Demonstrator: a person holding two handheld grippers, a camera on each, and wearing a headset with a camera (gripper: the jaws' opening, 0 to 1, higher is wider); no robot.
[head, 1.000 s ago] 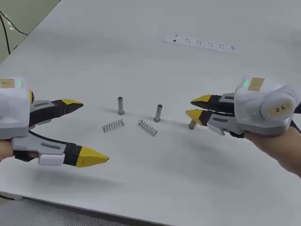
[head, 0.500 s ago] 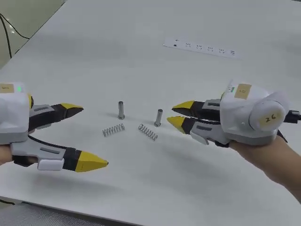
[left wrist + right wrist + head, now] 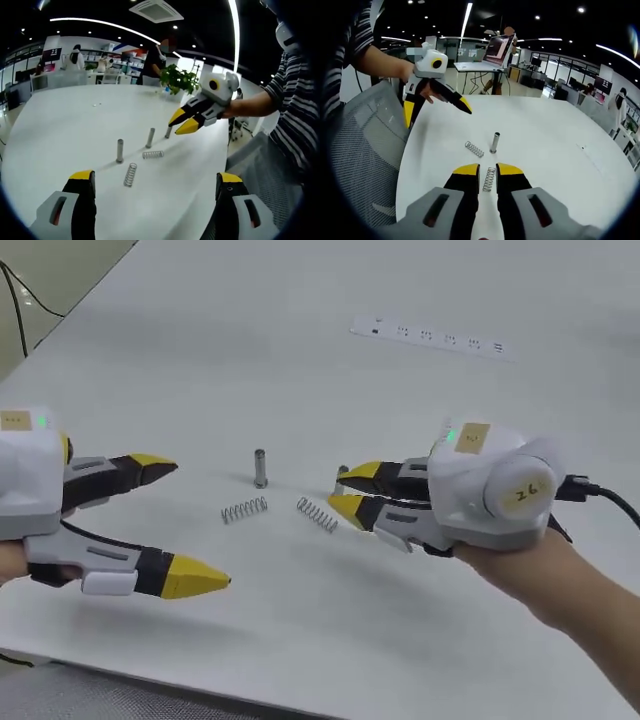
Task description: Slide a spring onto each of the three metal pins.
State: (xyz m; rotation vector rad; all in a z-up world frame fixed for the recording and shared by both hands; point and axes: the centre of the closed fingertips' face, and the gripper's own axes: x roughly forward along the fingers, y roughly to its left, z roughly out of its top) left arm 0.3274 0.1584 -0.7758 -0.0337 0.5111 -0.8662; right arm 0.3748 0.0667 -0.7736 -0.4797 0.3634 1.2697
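Observation:
On the white table (image 3: 300, 370) stands a metal pin (image 3: 261, 468); a second pin (image 3: 343, 472) peeks out behind my right gripper (image 3: 350, 490). Two loose springs (image 3: 243, 509) (image 3: 317, 514) lie in front of them. The right gripper hovers low at the right spring's end, jaws narrowly apart and holding nothing. In the right gripper view that spring (image 3: 489, 179) lies just beyond the gap between the jaws, with a pin (image 3: 495, 142) farther on. My left gripper (image 3: 180, 520) is wide open at the left. The left gripper view shows three pins (image 3: 120, 150) (image 3: 150, 137) (image 3: 168, 132).
A white power strip (image 3: 435, 338) lies at the far side of the table. A black cable (image 3: 15, 310) runs off the far left corner. The table's near edge is just below the left gripper. A mesh chair (image 3: 360, 150) sits beside the table.
My right gripper has moved left from the right-hand pin toward the right spring, now covering that pin. The left gripper has held still, open.

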